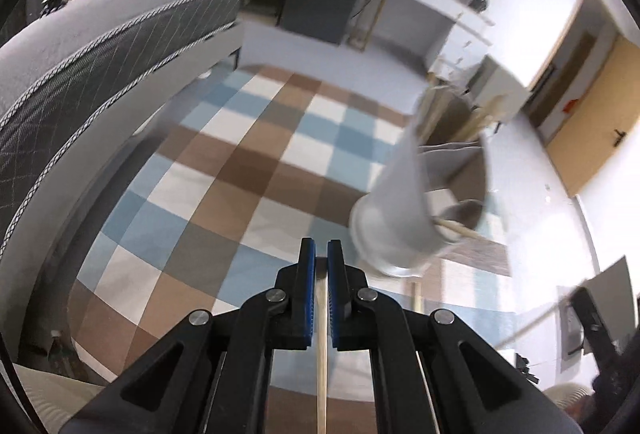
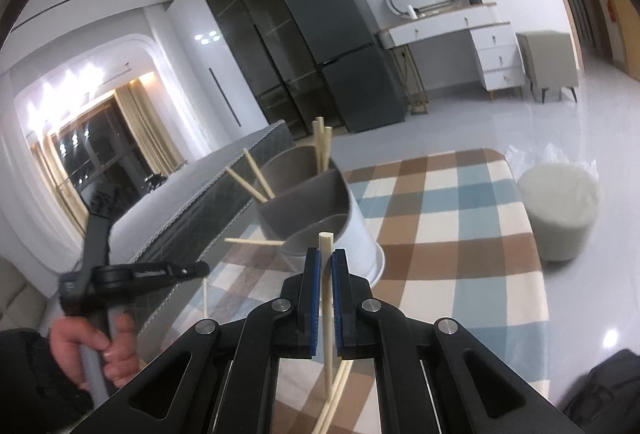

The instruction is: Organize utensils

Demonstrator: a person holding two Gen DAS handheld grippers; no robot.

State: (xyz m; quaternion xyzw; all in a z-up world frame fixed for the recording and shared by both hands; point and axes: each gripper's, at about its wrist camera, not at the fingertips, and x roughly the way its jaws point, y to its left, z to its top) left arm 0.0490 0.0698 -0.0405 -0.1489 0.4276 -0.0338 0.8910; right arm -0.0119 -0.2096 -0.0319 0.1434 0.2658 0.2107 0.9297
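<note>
A grey-and-white utensil holder [image 2: 320, 206] with several compartments stands on a glass table; wooden chopsticks [image 2: 322, 142] stick out of it. In the left wrist view the holder [image 1: 416, 194] looks tilted and blurred, to the right of the fingers. My left gripper [image 1: 321, 258] is shut on a single wooden chopstick [image 1: 321, 346]; it also shows in the right wrist view [image 2: 200, 268], left of the holder. My right gripper [image 2: 326, 258] is shut on a pair of chopsticks [image 2: 326, 298], held upright just in front of the holder.
More chopsticks [image 2: 332, 398] lie on the glass table [image 2: 248, 294] under the right gripper. A checked rug [image 2: 460, 218] and a round white stool [image 2: 560, 206] are below on the floor. A bed [image 1: 100, 46] stands on the left.
</note>
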